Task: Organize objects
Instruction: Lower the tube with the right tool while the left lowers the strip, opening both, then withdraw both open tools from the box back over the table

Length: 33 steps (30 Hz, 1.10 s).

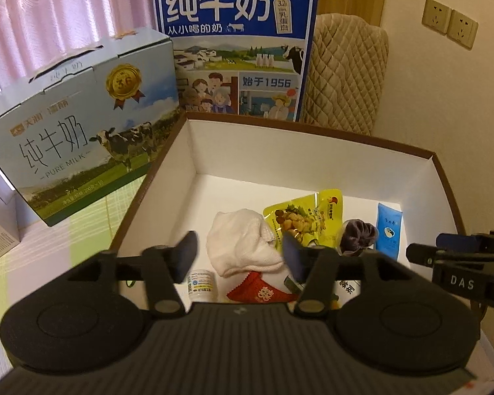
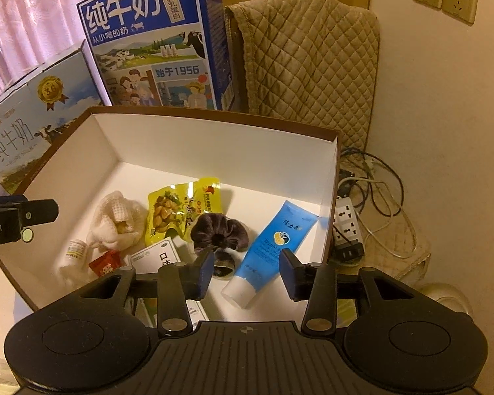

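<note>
A white-lined brown box holds a white cloth, a yellow snack pouch, a dark purple scrunchie, a blue tube, a small white bottle, a red packet and a white carton. My left gripper is open and empty above the cloth. My right gripper is open and empty above the tube's cap end.
Two milk cartons stand behind and left of the box. A quilted chair back is at the rear right. A power strip with cables lies right of the box by the wall.
</note>
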### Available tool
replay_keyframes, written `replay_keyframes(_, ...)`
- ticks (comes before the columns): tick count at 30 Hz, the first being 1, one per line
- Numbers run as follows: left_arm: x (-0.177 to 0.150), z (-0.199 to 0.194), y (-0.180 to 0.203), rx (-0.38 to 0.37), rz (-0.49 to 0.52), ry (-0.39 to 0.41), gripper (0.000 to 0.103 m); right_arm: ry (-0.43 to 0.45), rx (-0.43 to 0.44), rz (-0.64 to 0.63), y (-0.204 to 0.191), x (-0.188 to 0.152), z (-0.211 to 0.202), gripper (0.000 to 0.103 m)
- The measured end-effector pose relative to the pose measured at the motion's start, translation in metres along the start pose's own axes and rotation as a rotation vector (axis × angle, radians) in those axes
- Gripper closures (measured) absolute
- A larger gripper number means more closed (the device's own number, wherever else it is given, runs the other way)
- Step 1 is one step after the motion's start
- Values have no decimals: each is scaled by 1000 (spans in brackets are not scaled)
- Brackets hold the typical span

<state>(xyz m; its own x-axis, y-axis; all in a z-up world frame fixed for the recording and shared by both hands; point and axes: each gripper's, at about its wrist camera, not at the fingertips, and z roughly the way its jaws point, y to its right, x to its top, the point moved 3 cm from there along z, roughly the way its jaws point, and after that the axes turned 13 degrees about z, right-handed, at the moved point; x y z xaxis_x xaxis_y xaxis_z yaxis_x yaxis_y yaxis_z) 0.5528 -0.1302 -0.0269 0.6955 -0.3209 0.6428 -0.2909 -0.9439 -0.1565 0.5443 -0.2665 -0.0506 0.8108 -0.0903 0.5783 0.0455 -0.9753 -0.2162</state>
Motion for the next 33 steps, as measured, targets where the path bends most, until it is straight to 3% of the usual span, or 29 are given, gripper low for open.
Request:
replay_keyframes(8, 1, -9, -2, 33, -6, 7, 25, 2, 13, -29, -6, -5, -10, 44)
replay_keyframes(16, -1, -24, 0, 43, -17, 17, 18, 42, 18, -58, -8, -11, -29, 32)
replay_keyframes(33, -23, -94, 1, 63, -63, 71, 14, 117, 99, -79, -18, -30, -100, 30)
